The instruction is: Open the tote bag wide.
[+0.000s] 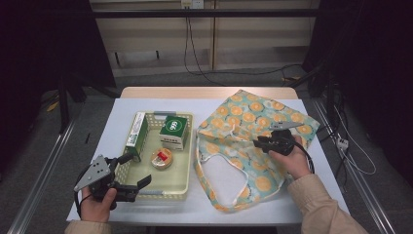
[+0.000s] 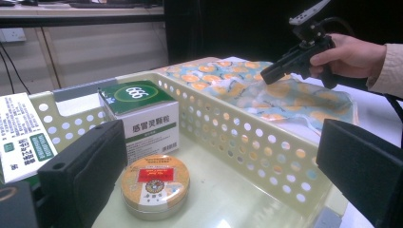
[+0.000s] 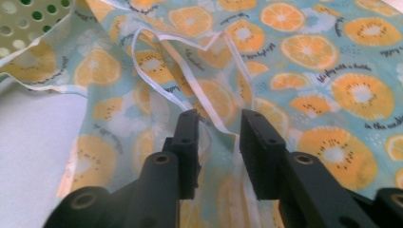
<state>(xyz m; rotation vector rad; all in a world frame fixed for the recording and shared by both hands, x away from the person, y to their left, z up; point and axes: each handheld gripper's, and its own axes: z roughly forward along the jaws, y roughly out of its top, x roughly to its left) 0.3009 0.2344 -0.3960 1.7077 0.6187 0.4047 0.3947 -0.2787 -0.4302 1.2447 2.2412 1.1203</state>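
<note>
Orange-print bag (image 1: pixel 253 141) lies flat just right of the perforated basket (image 1: pixel 181 187), touching its wall. Right gripper (image 3: pixel 217 124) hovers low over the bag's white-edged rim, jaws slightly apart, gripping nothing. Left gripper (image 1: pixel 132 171) sits at the basket's near-left corner, jaws wide apart, facing the round tin (image 2: pixel 155 184) and green-topped box (image 2: pixel 142 114) inside.
</note>
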